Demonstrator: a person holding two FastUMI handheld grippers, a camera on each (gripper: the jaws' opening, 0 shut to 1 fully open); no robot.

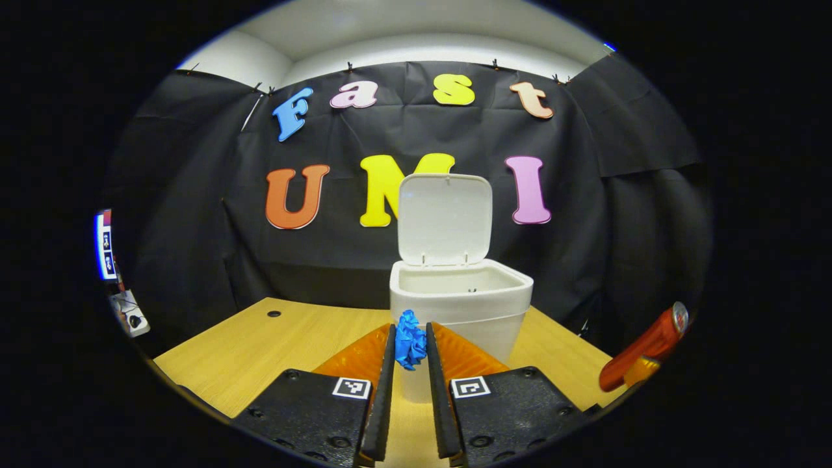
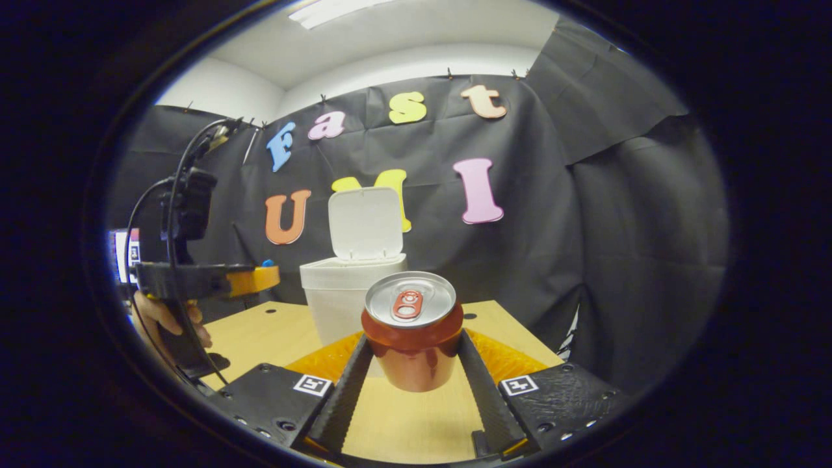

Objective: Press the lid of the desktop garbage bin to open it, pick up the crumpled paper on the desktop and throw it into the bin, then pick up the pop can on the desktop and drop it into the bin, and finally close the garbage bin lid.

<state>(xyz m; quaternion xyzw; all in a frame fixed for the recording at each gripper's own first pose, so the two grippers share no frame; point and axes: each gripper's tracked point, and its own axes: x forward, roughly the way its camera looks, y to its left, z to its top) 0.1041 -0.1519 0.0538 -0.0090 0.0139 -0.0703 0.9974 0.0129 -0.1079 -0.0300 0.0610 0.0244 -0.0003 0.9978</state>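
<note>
Both views are evenly and fairly brightly lit from above; a long white ceiling light strip (image 2: 338,10) glows at the top of the right gripper view. The silver top of the red metal pop can (image 2: 411,328) catches soft glare, and its body mirrors the pale wooden worktop (image 2: 273,331). Shadows are faint. Fisheye distortion bends the worktop's edges and the black cloth wall (image 1: 195,195). Focus is sharp centrally, softer towards the rim.

Lower right of the left gripper view: pop can (image 1: 643,351) cut off at the edge; bin (image 1: 460,305) contents perhaps hidden.
</note>
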